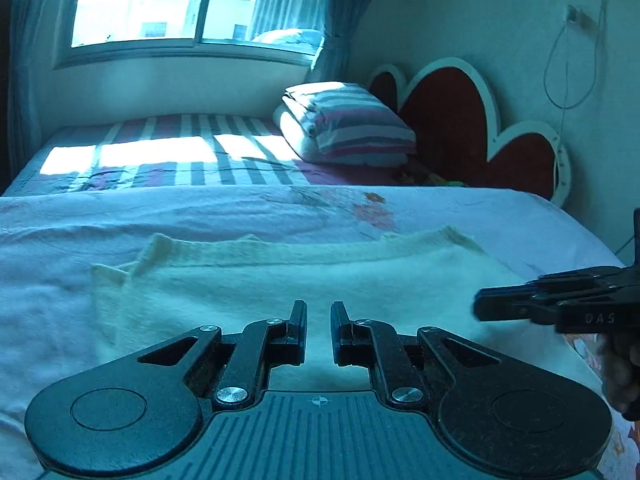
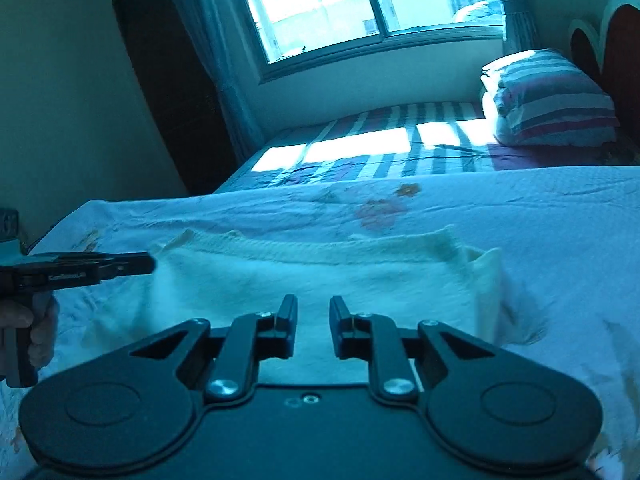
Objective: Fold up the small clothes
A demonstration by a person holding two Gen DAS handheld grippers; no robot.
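A cream knitted garment (image 1: 280, 280) lies flat on the pale flowered bed sheet (image 1: 160, 216), with a ribbed band along its far edge. My left gripper (image 1: 319, 308) hovers over the garment's near part, its jaws a narrow gap apart with nothing between them. My right gripper (image 2: 313, 302) hovers over the same garment (image 2: 320, 276), also slightly open and holding nothing. Each gripper shows side-on in the other's view: the right gripper (image 1: 480, 306) at the garment's right side, the left gripper (image 2: 150, 265) at its left edge.
A folded striped quilt (image 1: 344, 124) sits at the far right of the bed by a red heart-shaped headboard (image 1: 452, 120). A window with curtains (image 1: 168, 4) is beyond the bed. A dark wardrobe (image 2: 172, 80) stands at the left. A person's hand (image 2: 40, 328) holds the left gripper's handle.
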